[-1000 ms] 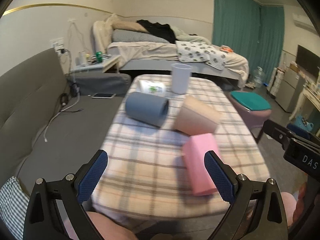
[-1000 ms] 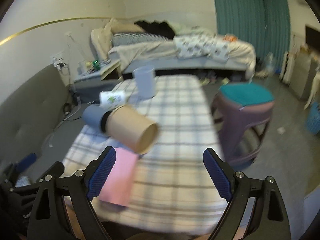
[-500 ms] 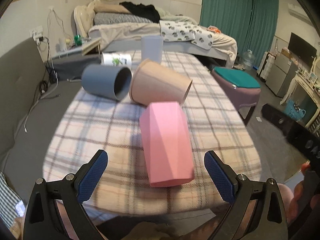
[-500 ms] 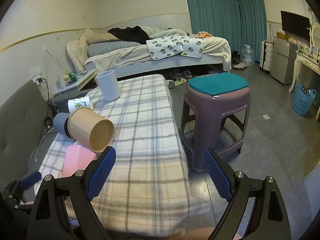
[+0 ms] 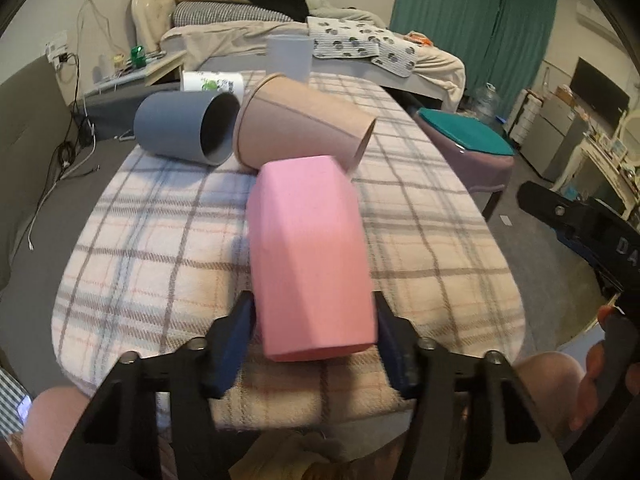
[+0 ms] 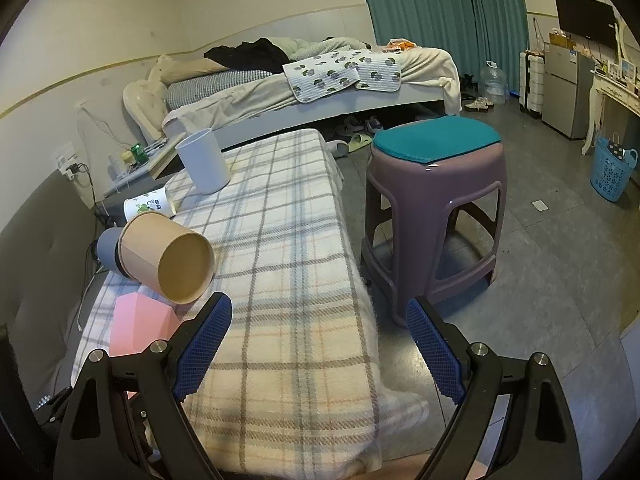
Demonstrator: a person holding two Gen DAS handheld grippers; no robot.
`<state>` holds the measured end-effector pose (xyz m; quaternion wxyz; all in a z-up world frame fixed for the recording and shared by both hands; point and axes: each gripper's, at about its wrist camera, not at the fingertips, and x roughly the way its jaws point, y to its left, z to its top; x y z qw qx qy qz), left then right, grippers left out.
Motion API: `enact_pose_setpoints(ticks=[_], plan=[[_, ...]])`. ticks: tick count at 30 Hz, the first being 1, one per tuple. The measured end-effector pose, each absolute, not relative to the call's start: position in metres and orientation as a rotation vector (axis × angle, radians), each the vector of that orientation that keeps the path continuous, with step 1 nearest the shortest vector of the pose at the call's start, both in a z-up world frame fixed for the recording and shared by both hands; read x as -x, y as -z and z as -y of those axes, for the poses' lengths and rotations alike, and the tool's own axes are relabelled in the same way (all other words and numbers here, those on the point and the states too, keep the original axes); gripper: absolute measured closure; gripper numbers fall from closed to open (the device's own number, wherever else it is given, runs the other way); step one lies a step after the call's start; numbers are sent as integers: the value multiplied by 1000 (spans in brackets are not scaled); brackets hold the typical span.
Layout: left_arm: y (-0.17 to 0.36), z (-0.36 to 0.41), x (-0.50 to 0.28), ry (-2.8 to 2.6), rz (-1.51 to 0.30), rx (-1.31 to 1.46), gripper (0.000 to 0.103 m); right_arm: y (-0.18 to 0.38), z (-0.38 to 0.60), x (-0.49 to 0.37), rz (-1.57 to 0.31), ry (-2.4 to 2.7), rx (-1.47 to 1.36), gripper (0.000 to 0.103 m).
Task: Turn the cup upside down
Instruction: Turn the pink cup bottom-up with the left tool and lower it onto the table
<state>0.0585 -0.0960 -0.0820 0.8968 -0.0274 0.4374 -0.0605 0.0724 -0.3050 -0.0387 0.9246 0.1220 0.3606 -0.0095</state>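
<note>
A pink faceted cup [image 5: 308, 264] lies on its side on the plaid-covered table [image 5: 160, 240]; it also shows in the right wrist view [image 6: 140, 324]. My left gripper [image 5: 312, 332] has its blue pads closed against both sides of the cup's near end. A tan cup [image 5: 300, 128] and a grey-blue cup [image 5: 180, 128] lie on their sides behind it. A white cup [image 5: 289, 56] stands upright at the far end. My right gripper [image 6: 316, 352] is open and empty over the table's near right edge.
A small printed paper cup [image 5: 212, 82] lies by the grey-blue cup. A purple stool with a teal cushion [image 6: 436, 208] stands right of the table. A grey sofa [image 5: 28, 152] is on the left, a bed [image 6: 320, 84] behind.
My left gripper has moved forward and closed its jaws onto the pink cup. My right gripper has stayed open and shifted a little.
</note>
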Motion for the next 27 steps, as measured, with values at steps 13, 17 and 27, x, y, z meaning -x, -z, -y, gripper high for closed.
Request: enact_pose_setpoints(ticks=[13, 17, 27], plan=[[37, 67, -77, 111, -893, 72, 48, 38, 298, -71, -737, 15, -232, 14], [33, 64, -90, 122, -934, 53, 48, 38, 298, -71, -739, 15, -229, 14], [30, 64, -124, 139, -996, 48, 48, 39, 297, -72, -745, 9, -223, 14]])
